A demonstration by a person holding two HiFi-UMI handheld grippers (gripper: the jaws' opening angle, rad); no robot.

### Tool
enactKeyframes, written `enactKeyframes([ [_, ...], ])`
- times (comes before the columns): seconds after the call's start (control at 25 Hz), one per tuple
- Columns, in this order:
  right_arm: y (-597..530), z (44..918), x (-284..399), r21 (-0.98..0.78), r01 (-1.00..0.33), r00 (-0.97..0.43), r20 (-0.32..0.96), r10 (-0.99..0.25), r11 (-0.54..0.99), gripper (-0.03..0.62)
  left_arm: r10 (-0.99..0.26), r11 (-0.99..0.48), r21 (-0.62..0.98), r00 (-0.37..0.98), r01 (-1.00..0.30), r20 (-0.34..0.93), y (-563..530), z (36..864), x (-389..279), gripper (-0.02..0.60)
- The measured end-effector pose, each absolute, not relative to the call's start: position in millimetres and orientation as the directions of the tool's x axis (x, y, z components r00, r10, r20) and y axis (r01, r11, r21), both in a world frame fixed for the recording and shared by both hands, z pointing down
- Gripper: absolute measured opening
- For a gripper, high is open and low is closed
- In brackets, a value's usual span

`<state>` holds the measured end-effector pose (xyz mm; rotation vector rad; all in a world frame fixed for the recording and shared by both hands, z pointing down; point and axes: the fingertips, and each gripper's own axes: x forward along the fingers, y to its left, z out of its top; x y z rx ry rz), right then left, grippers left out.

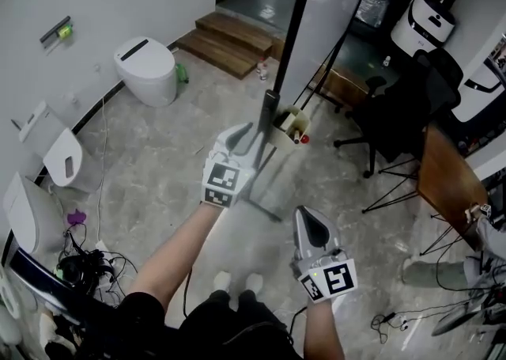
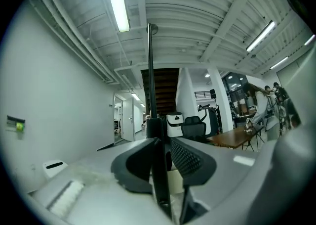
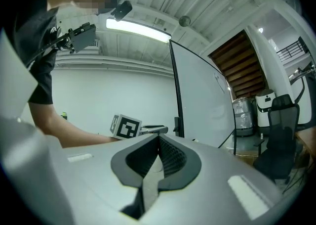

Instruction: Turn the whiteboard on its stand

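Observation:
In the head view the whiteboard (image 1: 332,2) stands edge-on at the top centre, with its black frame bar (image 1: 296,26) running down to a bracket (image 1: 270,109). My left gripper (image 1: 251,130) reaches level to that bar just below the bracket. Through the left gripper view, the black bar (image 2: 149,70) passes between the left gripper's (image 2: 165,142) jaws, close to the left pad, with a gap showing at the right pad. My right gripper (image 1: 307,214) hangs back nearer my body, touching nothing. Its view shows the right gripper (image 3: 159,137) shut and empty, facing the white board face (image 3: 202,100) and the left gripper's marker cube (image 3: 126,126).
A cream marker holder (image 1: 291,125) hangs by the bracket. The stand's foot (image 1: 265,208) crosses the floor ahead of my feet. A toilet (image 1: 146,72) and wooden steps (image 1: 229,42) lie left and behind; an office chair (image 1: 395,121) and wooden table (image 1: 447,176) stand right. Cables (image 1: 79,263) tangle at lower left.

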<state>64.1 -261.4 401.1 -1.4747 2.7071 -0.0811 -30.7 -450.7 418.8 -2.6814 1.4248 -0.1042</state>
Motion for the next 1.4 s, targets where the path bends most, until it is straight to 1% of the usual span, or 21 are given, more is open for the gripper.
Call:
enactKeyframes([
  [0.12,-271.1,400.0,68.3,-0.082,-0.834,-0.545,-0.034,-0.838,0.546,0.009,-0.834,-0.550,-0.122,0.551,-0.826,0.030,-472.7,425.0,-24.9,0.155],
  [0.52,-288.4,416.1,99.0,-0.117,-0.850,-0.517,-0.001,-0.856,0.513,0.009,-0.857,-0.515,-0.109,0.507,-0.850,0.090,-522.6,460.5,-0.2,0.256],
  [1.0,-289.8,425.6,127.8,-0.128,-0.876,-0.471,0.011,-0.882,0.466,0.009,-0.870,-0.491,-0.086,0.483,-0.867,0.100,-556.7,465.6,13.1,0.256],
  [1.08,-289.7,425.5,132.7,-0.128,-0.880,-0.464,0.013,-0.886,0.458,0.009,-0.874,-0.483,-0.078,0.475,-0.872,0.103,-560.9,464.2,12.5,0.238],
  [1.24,-288.2,425.6,139.9,-0.127,-0.886,-0.451,0.017,-0.892,0.445,0.009,-0.874,-0.482,-0.067,0.475,-0.874,0.103,-564.9,460.6,16.0,0.222],
  [1.4,-285.8,425.4,139.9,-0.126,-0.889,-0.445,0.011,-0.895,0.440,0.009,-0.868,-0.490,-0.035,0.484,-0.871,0.109,-566.5,464.8,15.2,0.218],
])
